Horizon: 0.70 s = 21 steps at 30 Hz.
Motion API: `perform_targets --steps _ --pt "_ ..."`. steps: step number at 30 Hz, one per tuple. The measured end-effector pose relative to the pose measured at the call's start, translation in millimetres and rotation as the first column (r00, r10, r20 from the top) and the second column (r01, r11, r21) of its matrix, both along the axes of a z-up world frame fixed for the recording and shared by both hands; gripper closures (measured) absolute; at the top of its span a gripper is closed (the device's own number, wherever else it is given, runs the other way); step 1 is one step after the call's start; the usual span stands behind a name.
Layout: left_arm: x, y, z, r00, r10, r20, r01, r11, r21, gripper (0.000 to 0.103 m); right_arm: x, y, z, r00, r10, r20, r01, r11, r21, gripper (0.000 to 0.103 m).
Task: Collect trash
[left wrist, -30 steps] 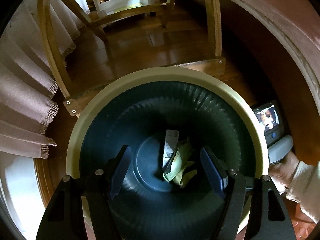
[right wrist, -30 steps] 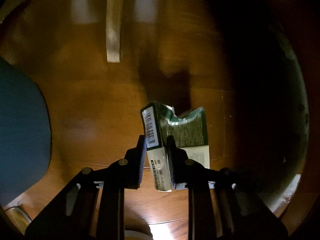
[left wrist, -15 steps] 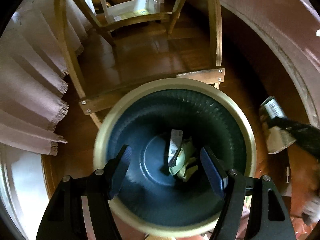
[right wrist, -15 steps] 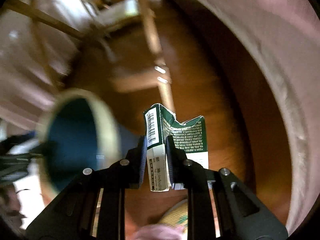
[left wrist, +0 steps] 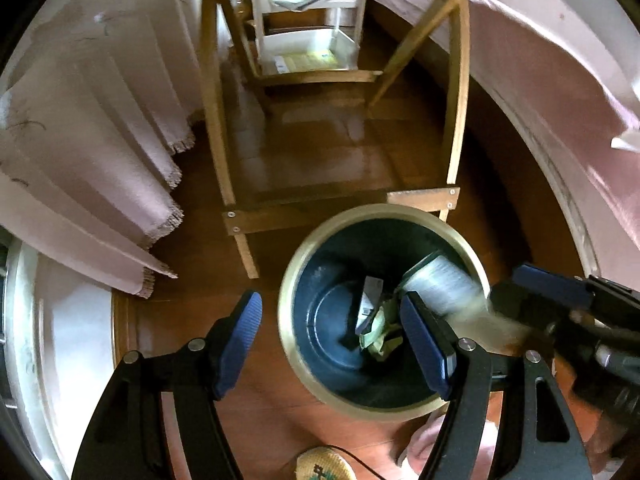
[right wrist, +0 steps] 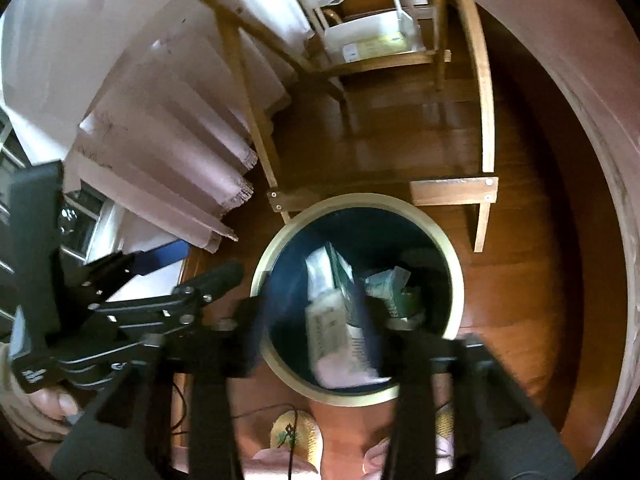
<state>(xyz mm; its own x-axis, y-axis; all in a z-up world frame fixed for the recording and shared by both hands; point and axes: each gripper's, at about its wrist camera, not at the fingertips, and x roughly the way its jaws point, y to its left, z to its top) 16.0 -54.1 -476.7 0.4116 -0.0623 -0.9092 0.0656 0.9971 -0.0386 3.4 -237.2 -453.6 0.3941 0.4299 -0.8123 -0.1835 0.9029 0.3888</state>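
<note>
Item: green carton (right wrist: 340, 320), carried from over bare floor to above the bin (right wrist: 276, 240), now dropping in at 6 o'clock; right gripper (right wrist: 316, 320) blurred, apparently opened; left gripper (left wrist: 332, 336) wide open, empty; deposit nearly complete

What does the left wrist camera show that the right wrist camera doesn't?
Only the left wrist view shows the left gripper with its blue-padded fingers spread apart. Only the right wrist view shows a hand holding that tool and a window behind it. Both show the round dark-blue bin with the cream rim on the wooden floor, crumpled scraps inside it, and the blurred green-and-white carton over its mouth.
</note>
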Motion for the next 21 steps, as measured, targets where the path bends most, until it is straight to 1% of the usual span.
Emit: perform_targets --steps 1,5,8,11,13,15,19,21 --pt "-0.4 3.5 3.8 1.000 0.007 -0.002 -0.007 1.000 -0.003 0.030 -1.1 5.0 3.7 1.000 0.007 0.011 -0.007 1.000 -0.003 0.051" --pt "-1.3 14.8 15.5 1.000 0.017 0.003 -0.017 1.000 -0.015 0.030 -6.2 20.1 20.8 0.999 0.019 0.033 -0.019 1.000 -0.011 0.051" --pt "-0.9 16.7 20.7 1.000 0.015 0.008 -0.014 0.999 -0.030 0.025 -4.0 16.2 20.9 0.999 0.025 0.033 -0.025 1.000 -0.003 0.051" --pt "0.9 15.9 26.0 1.000 0.009 0.014 -0.008 0.999 -0.050 0.023 -1.5 9.7 22.5 0.998 0.038 0.047 -0.039 0.999 0.004 0.051" --pt "1.8 14.3 31.2 1.000 -0.002 0.020 0.004 0.999 -0.051 0.022 -2.8 7.6 26.3 0.997 0.056 0.054 -0.056 0.998 0.005 0.051" --pt "3.1 11.1 40.2 1.000 -0.014 0.023 0.015 0.999 -0.035 0.022 -0.9 7.9 33.1 0.995 0.077 0.056 -0.078 0.997 0.007 0.051" --pt "4.8 2.5 70.6 1.000 -0.030 0.008 0.030 0.999 -0.012 0.021 0.8 2.2 58.9 0.996 0.075 0.042 -0.075 0.997 -0.005 0.051" --pt "6.7 -2.5 97.5 0.999 -0.044 -0.007 0.044 0.999 -0.011 0.021 0.6 -2.8 80.9 0.999 0.050 0.005 -0.050 0.999 0.003 0.051"
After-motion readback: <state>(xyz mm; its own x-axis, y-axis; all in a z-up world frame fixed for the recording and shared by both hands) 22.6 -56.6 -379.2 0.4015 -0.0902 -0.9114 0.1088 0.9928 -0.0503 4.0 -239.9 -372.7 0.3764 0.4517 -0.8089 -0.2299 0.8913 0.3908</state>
